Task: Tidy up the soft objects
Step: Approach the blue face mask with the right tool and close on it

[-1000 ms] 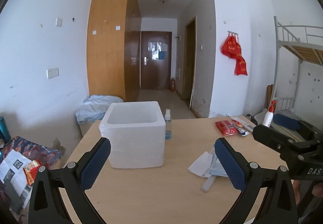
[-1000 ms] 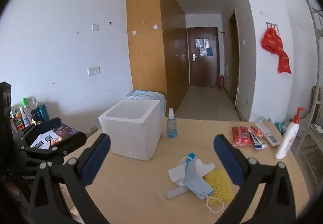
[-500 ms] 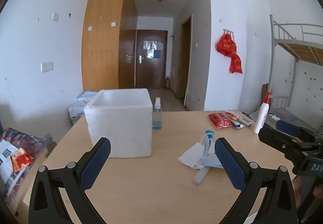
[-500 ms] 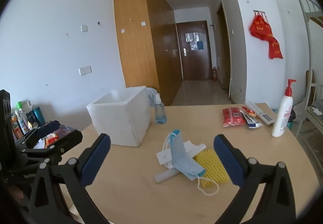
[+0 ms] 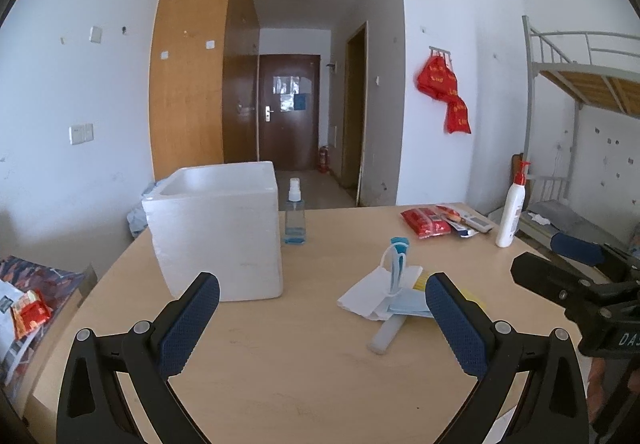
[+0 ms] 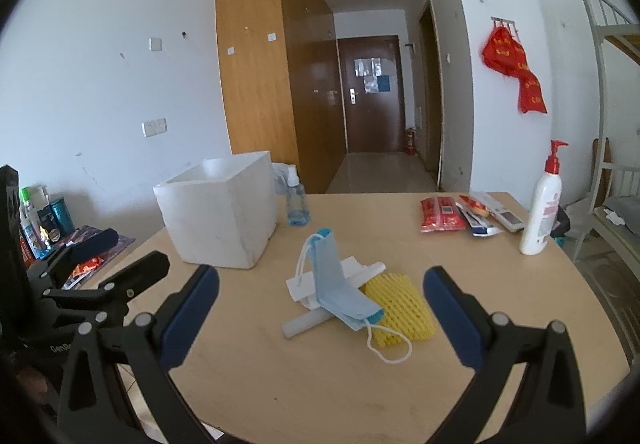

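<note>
A small pile lies mid-table: a blue face mask (image 6: 340, 284) draped over white foam pieces (image 6: 352, 270), with a yellow foam net (image 6: 400, 308) beside it. The left wrist view shows the same mask (image 5: 402, 304) and white foam sheet (image 5: 366, 294). A white foam box (image 5: 220, 232), open on top, stands to the left of the pile; the right wrist view shows the box (image 6: 224, 212) too. My left gripper (image 5: 322, 316) is open above the near table, between box and pile. My right gripper (image 6: 320, 308) is open, just short of the pile. Both hold nothing.
A blue spray bottle (image 5: 295, 218) stands behind the box. At the far right of the wooden table (image 6: 320, 384) lie red packets (image 6: 440, 214), tubes, a remote and a white pump bottle (image 6: 542, 204). A cluttered side surface (image 6: 44, 220) sits left; a bunk bed (image 5: 580, 84) stands right.
Both grippers have dropped lower and drawn closer to the pile, which now sits nearer the fingers in each view. Both stay open.
</note>
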Action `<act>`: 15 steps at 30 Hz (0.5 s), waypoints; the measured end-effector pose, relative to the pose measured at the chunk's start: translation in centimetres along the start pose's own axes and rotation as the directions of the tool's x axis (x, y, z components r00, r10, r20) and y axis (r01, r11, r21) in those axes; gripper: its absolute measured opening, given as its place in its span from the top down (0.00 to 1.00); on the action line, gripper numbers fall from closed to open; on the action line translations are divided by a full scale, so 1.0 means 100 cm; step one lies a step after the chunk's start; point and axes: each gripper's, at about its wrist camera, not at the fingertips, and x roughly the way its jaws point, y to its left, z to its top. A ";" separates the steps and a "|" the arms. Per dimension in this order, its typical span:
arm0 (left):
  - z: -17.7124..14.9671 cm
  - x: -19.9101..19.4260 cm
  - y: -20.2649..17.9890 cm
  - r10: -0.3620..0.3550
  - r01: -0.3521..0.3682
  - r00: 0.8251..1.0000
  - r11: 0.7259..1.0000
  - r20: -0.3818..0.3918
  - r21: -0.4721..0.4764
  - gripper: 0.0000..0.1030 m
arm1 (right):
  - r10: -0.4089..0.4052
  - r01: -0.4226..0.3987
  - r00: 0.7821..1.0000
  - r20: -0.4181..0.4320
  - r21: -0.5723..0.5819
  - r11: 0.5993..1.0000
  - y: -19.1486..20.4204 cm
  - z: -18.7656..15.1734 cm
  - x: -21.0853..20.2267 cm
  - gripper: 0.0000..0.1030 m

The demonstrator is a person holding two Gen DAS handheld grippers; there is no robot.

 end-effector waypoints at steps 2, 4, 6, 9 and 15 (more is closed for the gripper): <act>0.000 0.002 -0.001 0.002 -0.002 1.000 1.000 -0.004 0.003 0.00 | -0.007 0.007 1.000 -0.002 0.006 1.000 -0.003 0.000 0.000 0.00; 0.000 0.006 -0.002 -0.006 0.006 1.000 1.000 -0.013 0.000 0.00 | -0.018 0.018 1.000 -0.004 0.011 1.000 -0.007 0.000 0.001 0.00; 0.000 0.010 -0.002 -0.016 0.016 1.000 1.000 -0.021 -0.001 0.00 | -0.030 0.030 0.999 -0.015 0.017 0.999 -0.010 -0.001 0.003 0.00; -0.002 0.016 -0.004 -0.026 0.027 0.999 1.000 -0.032 0.004 0.00 | -0.043 0.044 0.999 -0.031 0.022 0.999 -0.015 -0.002 0.008 0.00; -0.003 0.027 -0.007 -0.037 0.038 0.998 0.999 -0.051 0.013 0.00 | -0.059 0.061 0.996 -0.070 0.025 0.998 -0.022 -0.006 0.021 0.00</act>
